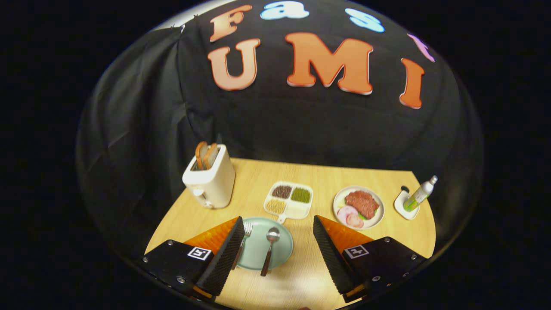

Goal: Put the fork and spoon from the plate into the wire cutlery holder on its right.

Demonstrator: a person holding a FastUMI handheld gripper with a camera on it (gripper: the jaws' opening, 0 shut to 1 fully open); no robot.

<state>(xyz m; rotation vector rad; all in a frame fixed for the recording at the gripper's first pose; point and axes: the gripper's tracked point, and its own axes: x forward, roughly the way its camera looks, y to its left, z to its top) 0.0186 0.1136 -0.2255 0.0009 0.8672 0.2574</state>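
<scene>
A pale green plate (282, 255) lies on the wooden table, low between my two fingers. On it rests a spoon (269, 249) with a dark handle, its bowl pointing away from me. A fork (244, 239) lies to its left along the plate's edge, partly hidden behind my left finger. My gripper (278, 219) is open wide above the plate, with one finger on each side and nothing held.
A cream toaster (209, 183) with two bread slices stands at the back left. Beyond the plate lies a divided tray (289, 200) of grains. To the right are a plate of meat and ham (358, 207) and a green-and-white bottle (419, 194) leaning on a small white dish.
</scene>
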